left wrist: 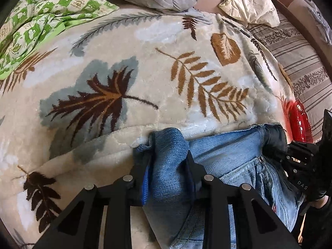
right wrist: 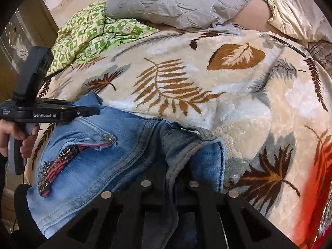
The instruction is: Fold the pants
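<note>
Jeans: blue denim jeans [right wrist: 124, 151] lie bunched on a leaf-patterned fleece blanket [left wrist: 145, 66] covering the bed.
Left tool: the left tool [left wrist: 169, 161] is closed tight on a fold of the jeans' denim.
Right tool: the right tool [right wrist: 169, 166] pinches the jeans' waistband edge.
Behind: a green checked cloth [right wrist: 93, 31], a grey pillow [right wrist: 176, 0].
</note>
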A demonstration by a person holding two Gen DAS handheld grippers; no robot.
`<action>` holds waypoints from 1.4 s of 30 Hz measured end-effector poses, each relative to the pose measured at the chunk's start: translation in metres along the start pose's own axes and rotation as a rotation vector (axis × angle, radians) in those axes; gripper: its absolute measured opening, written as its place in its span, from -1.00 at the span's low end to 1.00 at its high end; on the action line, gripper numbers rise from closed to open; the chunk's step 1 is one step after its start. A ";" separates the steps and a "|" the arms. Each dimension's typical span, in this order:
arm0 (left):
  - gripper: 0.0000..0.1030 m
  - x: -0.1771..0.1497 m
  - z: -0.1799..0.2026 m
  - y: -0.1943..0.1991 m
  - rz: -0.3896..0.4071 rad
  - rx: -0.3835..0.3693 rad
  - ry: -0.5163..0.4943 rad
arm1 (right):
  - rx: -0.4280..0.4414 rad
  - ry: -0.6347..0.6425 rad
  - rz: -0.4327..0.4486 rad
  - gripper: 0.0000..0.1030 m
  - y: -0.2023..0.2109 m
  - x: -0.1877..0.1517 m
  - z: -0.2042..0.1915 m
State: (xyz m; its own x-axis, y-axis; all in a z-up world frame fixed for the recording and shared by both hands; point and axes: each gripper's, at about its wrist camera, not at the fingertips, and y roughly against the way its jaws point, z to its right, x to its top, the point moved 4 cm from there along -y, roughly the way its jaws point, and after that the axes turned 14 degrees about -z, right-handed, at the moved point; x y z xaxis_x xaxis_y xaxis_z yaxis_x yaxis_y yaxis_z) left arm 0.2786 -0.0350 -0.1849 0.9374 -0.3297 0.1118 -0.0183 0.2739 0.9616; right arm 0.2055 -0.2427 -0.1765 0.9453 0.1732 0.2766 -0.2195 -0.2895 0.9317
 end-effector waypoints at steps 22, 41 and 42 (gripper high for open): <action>0.87 -0.075 0.023 0.080 0.157 0.051 -0.042 | -0.010 0.001 0.104 0.92 0.071 -0.024 -0.003; 0.87 -0.178 0.077 0.058 0.183 0.225 -0.469 | 0.375 -0.206 -0.089 0.92 0.052 -0.067 0.009; 0.86 -0.178 0.078 0.057 0.183 0.238 -0.479 | 0.371 -0.208 -0.096 0.92 0.050 -0.065 0.008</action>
State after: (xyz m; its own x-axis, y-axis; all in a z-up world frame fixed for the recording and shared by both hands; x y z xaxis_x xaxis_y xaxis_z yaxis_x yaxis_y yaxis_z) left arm 0.0832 -0.0317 -0.1308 0.6499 -0.6849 0.3294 -0.2955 0.1716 0.9398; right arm 0.1348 -0.2760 -0.1500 0.9940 0.0332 0.1044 -0.0630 -0.6065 0.7926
